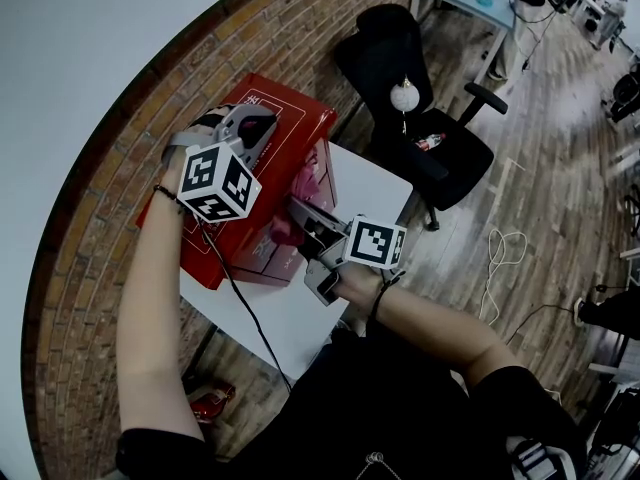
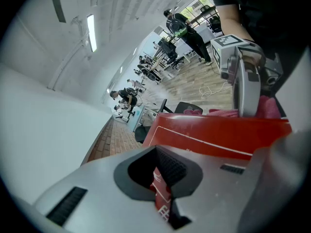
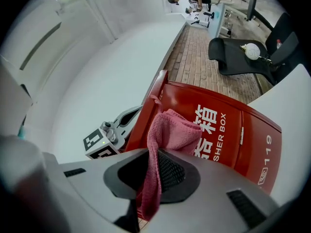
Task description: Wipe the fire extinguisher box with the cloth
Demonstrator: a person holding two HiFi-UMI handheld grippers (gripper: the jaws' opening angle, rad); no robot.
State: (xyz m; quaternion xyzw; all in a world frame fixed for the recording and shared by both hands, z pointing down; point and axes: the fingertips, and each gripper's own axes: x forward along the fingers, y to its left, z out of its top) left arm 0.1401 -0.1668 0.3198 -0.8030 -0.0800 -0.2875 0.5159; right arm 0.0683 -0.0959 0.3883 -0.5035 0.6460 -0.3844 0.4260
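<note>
The right gripper point(image 3: 154, 153) is clenched on the pink cloth point(image 3: 172, 127), which hangs through its jaws and bunches against the red box point(image 3: 228, 130), high on the lettered front near the top edge. The left gripper point(image 2: 160, 178) is clamped tight with nothing in it and sits over the box's top, apparently steadying it. The box stands on a white table point(image 1: 375, 183) against the brick wall.

Wiping looks to be under way on the front face. No dirt, streaks or damp marks show on the red surface, so I cannot tell how much has been covered. The lower front, the side and the top under the left gripper likely remain to be wiped.
</note>
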